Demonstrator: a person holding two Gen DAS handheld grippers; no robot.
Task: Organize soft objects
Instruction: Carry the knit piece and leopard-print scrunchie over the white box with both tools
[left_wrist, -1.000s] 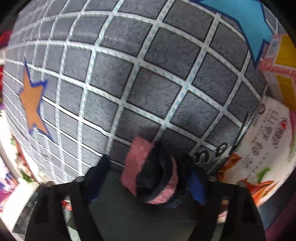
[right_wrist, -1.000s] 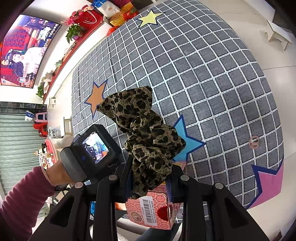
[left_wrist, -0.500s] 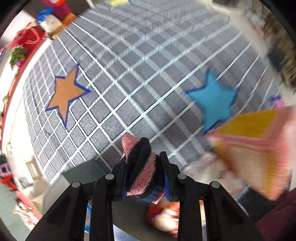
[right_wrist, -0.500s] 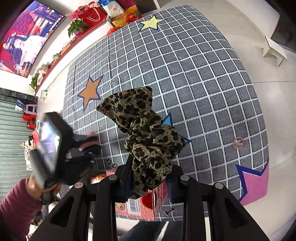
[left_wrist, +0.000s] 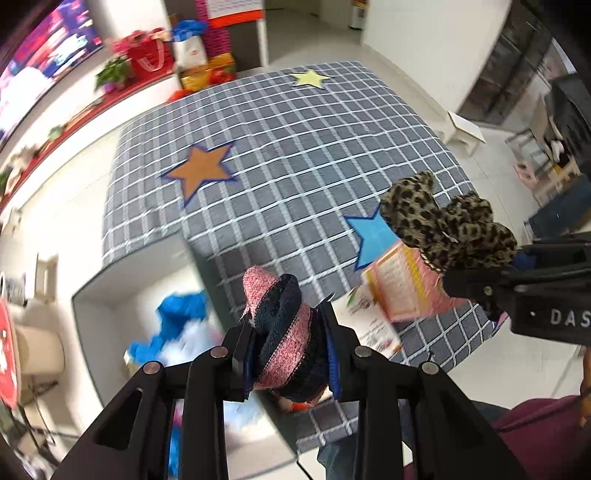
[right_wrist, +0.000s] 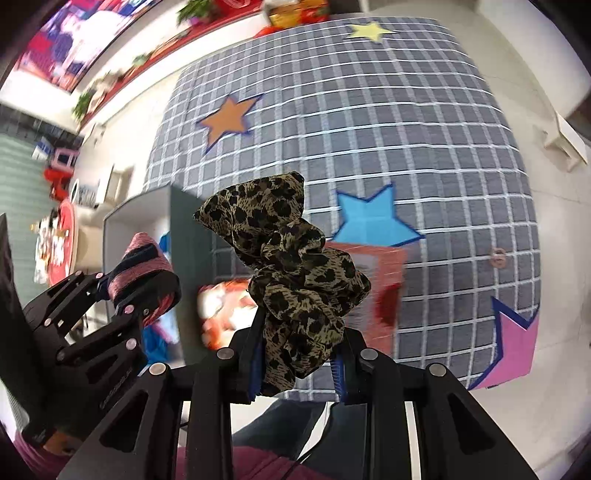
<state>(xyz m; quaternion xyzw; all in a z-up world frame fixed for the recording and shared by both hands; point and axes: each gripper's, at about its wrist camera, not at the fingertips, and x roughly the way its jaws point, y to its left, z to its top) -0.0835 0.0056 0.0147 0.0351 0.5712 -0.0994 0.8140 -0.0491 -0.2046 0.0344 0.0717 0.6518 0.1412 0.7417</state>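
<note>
My left gripper (left_wrist: 288, 354) is shut on a rolled pink and dark blue knit cloth (left_wrist: 284, 332), held in the air above the grey storage box (left_wrist: 110, 291). It also shows in the right wrist view (right_wrist: 144, 269). My right gripper (right_wrist: 297, 369) is shut on a leopard-print scrunchie (right_wrist: 291, 273), held up to the right of the left one. The scrunchie also shows in the left wrist view (left_wrist: 443, 229). The grey box holds blue and white soft things (left_wrist: 181, 325).
A grey checked rug (left_wrist: 295, 155) with coloured stars covers the floor. A pink and yellow carton (left_wrist: 402, 280) and a white printed pack (left_wrist: 373, 328) lie on its near edge. A small white stool (left_wrist: 465, 129) stands at the right.
My left gripper has lifted from close above the rug and tilted up, bringing the grey box into view. My right gripper has swung left, keeping the scrunchie.
</note>
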